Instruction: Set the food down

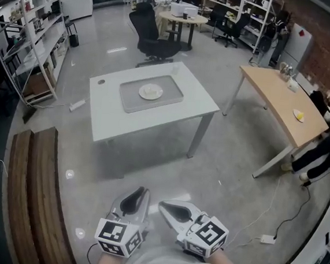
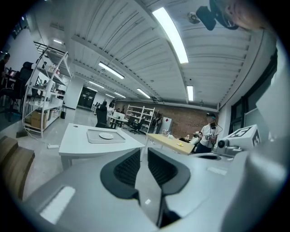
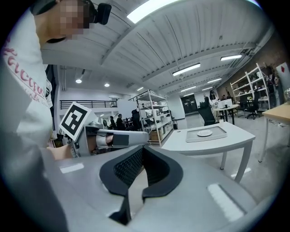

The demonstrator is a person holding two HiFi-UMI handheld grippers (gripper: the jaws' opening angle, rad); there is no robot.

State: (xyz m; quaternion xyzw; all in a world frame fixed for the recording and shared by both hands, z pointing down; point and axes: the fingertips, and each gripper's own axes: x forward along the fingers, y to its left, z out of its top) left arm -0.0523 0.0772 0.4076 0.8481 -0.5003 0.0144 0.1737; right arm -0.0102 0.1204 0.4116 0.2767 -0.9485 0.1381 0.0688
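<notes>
A white plate (image 1: 150, 91) rests on a grey tray (image 1: 169, 99) on the white table (image 1: 114, 121), well ahead of me. Whatever lies on the plate is too small to make out. Both grippers hang low, close to my body and far from the table. My left gripper (image 1: 140, 193) is shut with nothing between its pads (image 2: 129, 166). Beside it, my right gripper (image 1: 167, 207) is also shut and empty, its pads (image 3: 129, 166) meeting at the front. The left gripper view shows the plate (image 2: 106, 135) and tray (image 2: 96, 137) in the distance, as does the right gripper view: plate (image 3: 205, 132), tray (image 3: 194, 136).
A wooden bench (image 1: 31, 191) runs along my left. At the right, a person (image 1: 326, 150) stands by a long wooden table (image 1: 283, 105) that bears a yellow item (image 1: 299, 115). Metal shelving (image 1: 28, 40) lines the left. A black office chair (image 1: 154, 34) stands behind the white table, and a power strip (image 1: 268, 239) lies on the floor.
</notes>
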